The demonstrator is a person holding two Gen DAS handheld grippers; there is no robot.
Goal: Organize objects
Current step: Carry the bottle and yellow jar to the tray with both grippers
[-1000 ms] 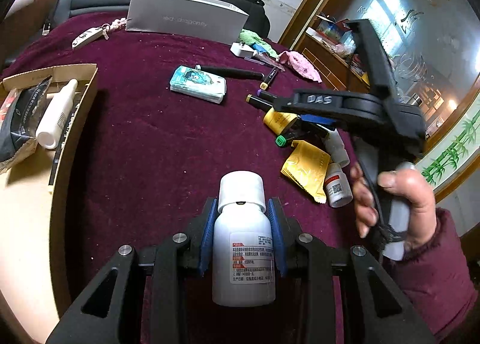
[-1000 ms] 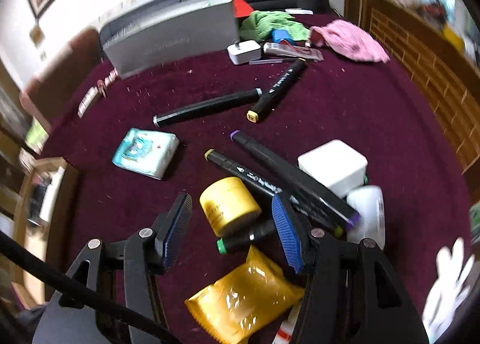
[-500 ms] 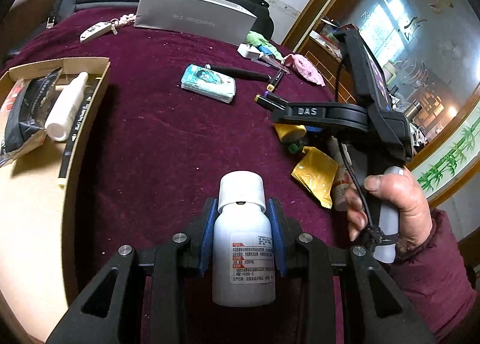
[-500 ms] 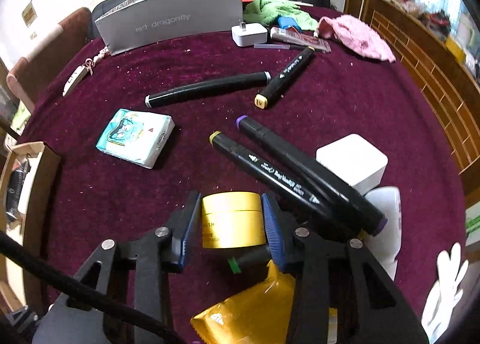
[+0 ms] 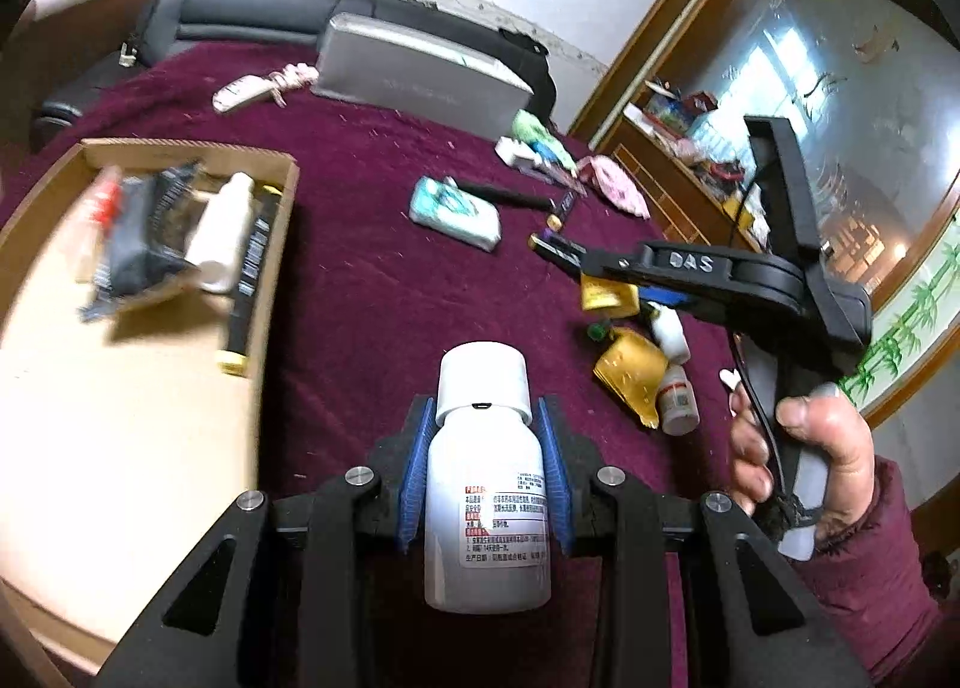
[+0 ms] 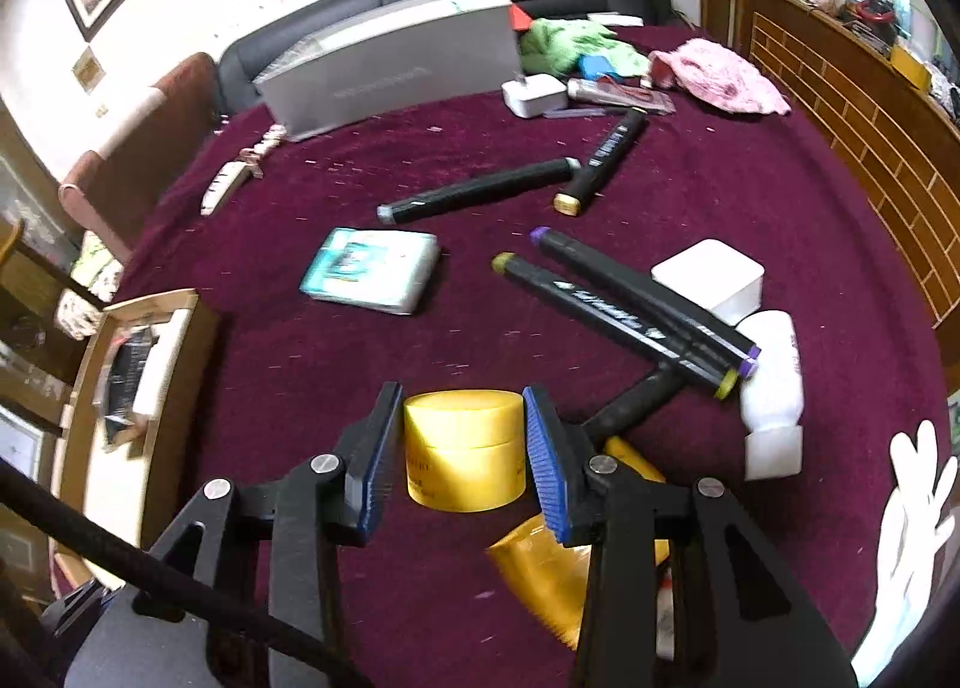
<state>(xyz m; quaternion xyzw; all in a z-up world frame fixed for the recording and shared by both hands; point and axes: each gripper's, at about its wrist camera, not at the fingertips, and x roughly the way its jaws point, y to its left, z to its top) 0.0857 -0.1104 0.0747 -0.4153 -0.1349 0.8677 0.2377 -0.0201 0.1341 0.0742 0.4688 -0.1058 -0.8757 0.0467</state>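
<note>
From the left wrist, the left gripper point(image 5: 486, 472) is clamping a white bottle point(image 5: 487, 478) by its sides, right of the cardboard box point(image 5: 282, 220); being smooth, it could slide out.

From the right wrist, the right gripper point(image 6: 462, 451) is squeezing a yellow jar point(image 6: 462, 448), far right of that box; the grip is probably shallow, so the jar might twist free.

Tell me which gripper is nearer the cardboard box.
Left. The left gripper, holding a white bottle, hangs right beside the cardboard box; the right gripper, clamping a yellow jar, is farther off.
</note>
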